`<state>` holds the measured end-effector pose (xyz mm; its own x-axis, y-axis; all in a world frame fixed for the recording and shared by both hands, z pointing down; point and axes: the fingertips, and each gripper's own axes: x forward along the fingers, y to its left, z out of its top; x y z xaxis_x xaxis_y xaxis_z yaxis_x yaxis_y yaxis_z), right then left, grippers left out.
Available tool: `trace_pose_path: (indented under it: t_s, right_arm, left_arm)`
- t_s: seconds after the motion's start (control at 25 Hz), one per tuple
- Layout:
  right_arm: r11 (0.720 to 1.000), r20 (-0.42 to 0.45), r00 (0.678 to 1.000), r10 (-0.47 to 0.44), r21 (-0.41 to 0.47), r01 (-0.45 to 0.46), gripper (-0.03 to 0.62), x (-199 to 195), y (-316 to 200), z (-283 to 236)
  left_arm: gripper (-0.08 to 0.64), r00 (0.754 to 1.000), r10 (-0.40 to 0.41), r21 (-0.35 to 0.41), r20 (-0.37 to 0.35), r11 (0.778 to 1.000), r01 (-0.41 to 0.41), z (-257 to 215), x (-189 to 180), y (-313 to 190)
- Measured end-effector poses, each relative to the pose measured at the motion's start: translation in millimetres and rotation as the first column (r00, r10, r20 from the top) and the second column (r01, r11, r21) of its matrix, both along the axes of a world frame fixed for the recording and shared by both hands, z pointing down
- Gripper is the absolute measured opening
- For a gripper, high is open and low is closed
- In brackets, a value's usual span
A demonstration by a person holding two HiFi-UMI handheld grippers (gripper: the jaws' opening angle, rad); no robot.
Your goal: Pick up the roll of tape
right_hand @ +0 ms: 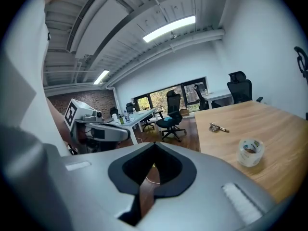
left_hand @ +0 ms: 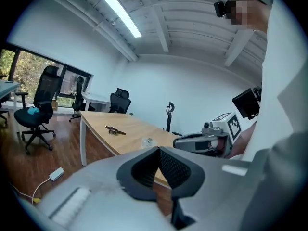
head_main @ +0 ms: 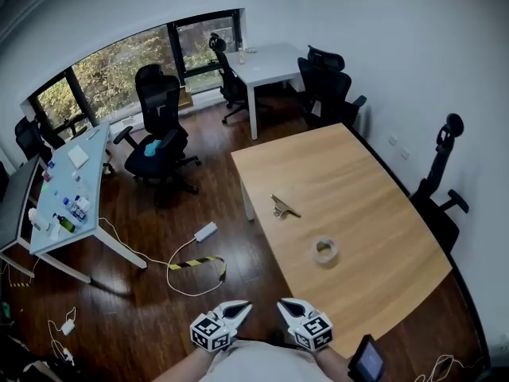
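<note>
The roll of tape (head_main: 324, 250) lies flat on the smooth, pale wooden table (head_main: 350, 173), toward the table's near end. Its hole faces up and its axis stands upright. It is a glossy, translucent ring. The left gripper (head_main: 241, 309) and right gripper (head_main: 287, 307) hang off the table's near edge, jaws closed on nothing.

L gripper (head_main: 241, 309) & R gripper (head_main: 288, 307) have pale grey shells tapering to pointed tips w/ black ribbed pads (left_hand: 177, 170), each w/ a white cube (head_main: 211, 333) of black square markers at the rear, person wears a light grey top (head_main: 256, 366), small black screen unit (head_main: 367, 360) at R forearm.
</note>
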<state>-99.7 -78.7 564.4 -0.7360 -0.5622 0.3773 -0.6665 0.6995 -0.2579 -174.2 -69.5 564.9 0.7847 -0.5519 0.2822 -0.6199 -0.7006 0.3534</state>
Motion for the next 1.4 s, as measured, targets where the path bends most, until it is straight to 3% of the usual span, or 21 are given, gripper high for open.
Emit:
trace_pose_path:
  t_s: [0.32,0.56,0.76,1.04,1.28,1.4]
  right_arm:
    - [0.99,0.005,0.99,0.143,-0.012,-0.143,0.006,41,-29,4]
    - [0.963,-0.002,0.963,0.268,-0.021,-0.268,0.006,70,-55,10]
    - [0.927,-0.024,0.927,0.374,-0.019,-0.374,0.006,76,-86,9]
    - [0.872,-0.053,0.871,0.488,-0.006,-0.489,0.006,71,-131,0]
    - [0.82,-0.081,0.817,0.571,0.011,-0.573,0.006,30,-151,5]
    - [0.774,-0.102,0.77,0.63,0.016,-0.632,0.006,14,-146,-1]
  left_arm:
    - [0.005,0.992,0.122,0.003,0.02,0.993,-0.122,0,36,-38]
    - [0.006,0.971,0.241,-0.006,0.006,0.971,-0.24,13,66,-73]
    - [0.006,0.926,0.377,0.001,-0.004,0.926,-0.377,12,79,-108]
    - [0.006,0.869,0.494,0.026,-0.019,0.87,-0.493,1,82,-170]
    - [0.005,0.831,0.555,0.003,-0.033,0.832,-0.555,15,33,-203]
    - [0.006,0.783,0.62,-0.007,-0.048,0.784,-0.621,13,16,-204]
